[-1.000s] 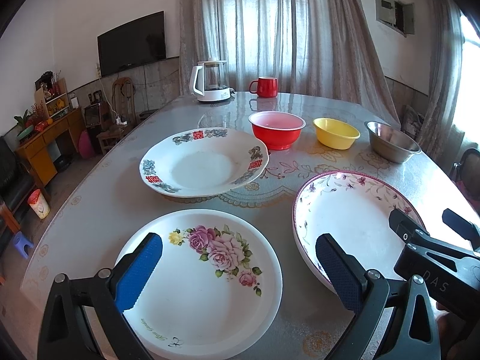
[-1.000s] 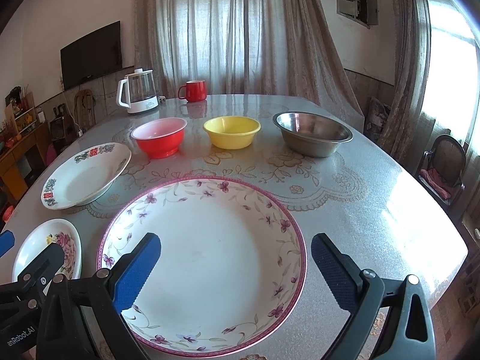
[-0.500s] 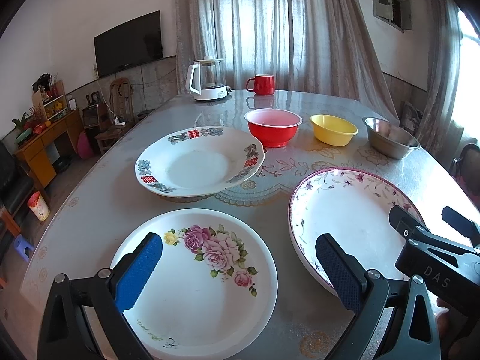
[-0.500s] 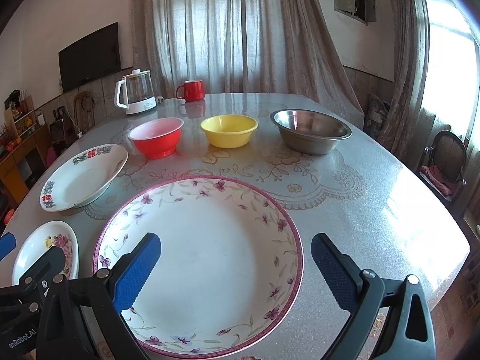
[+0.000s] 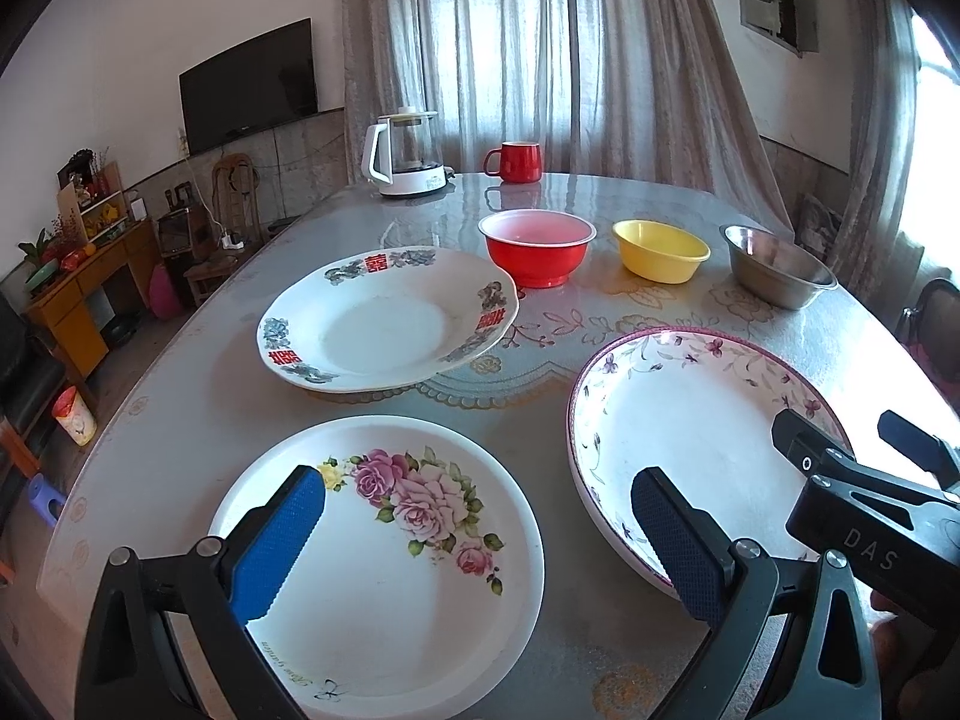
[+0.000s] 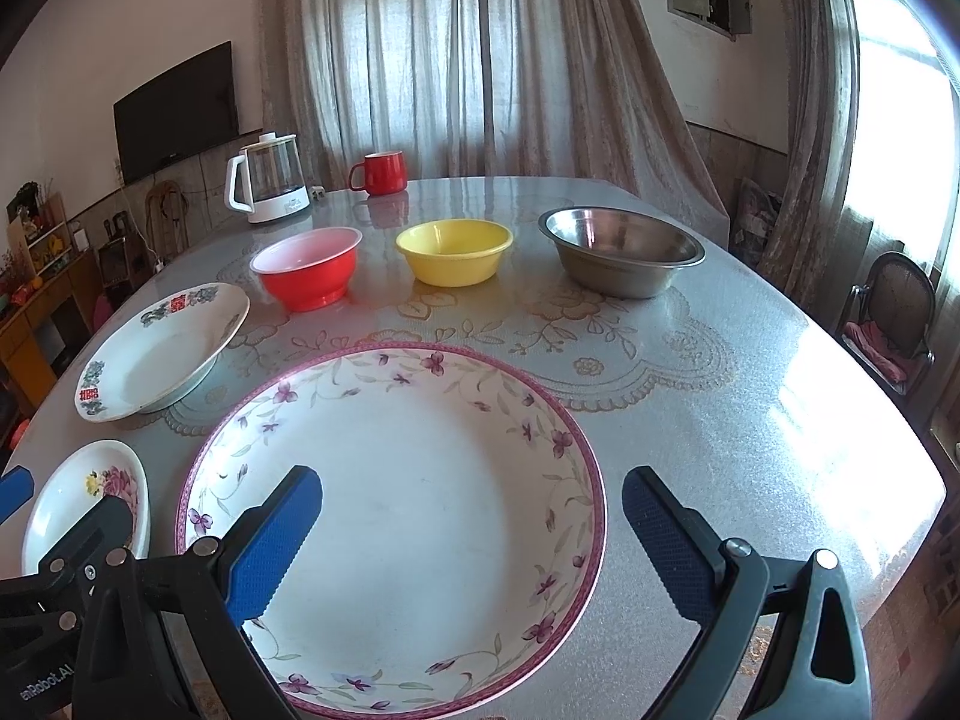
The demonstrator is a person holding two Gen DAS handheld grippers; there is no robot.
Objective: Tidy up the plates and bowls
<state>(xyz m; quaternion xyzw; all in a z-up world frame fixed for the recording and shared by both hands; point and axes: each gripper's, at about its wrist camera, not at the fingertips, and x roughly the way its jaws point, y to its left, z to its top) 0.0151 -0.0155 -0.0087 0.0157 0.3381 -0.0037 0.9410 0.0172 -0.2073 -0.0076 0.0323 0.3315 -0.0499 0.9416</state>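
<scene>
My left gripper (image 5: 480, 546) hangs open over a white rose-pattern plate (image 5: 384, 600) at the table's near edge. To its right lies a large plate with a purple floral rim (image 5: 690, 438), and my right gripper (image 6: 474, 540) is open above that same plate (image 6: 420, 510). A white plate with red and blue marks (image 5: 384, 324) sits further back on the left. Behind stand a red bowl (image 5: 537, 246), a yellow bowl (image 5: 660, 249) and a steel bowl (image 5: 774, 267) in a row. Neither gripper holds anything.
A white-and-glass kettle (image 5: 405, 153) and a red mug (image 5: 516, 162) stand at the table's far side. A chair (image 6: 894, 324) is off the right edge. A wooden cabinet (image 5: 78, 294) and a wall television (image 5: 249, 87) are at the left.
Both grippers have drawn back or tilted slightly, so the plates and bowls sit a little lower and further left in view. Both stay open and nothing on the table moved.
</scene>
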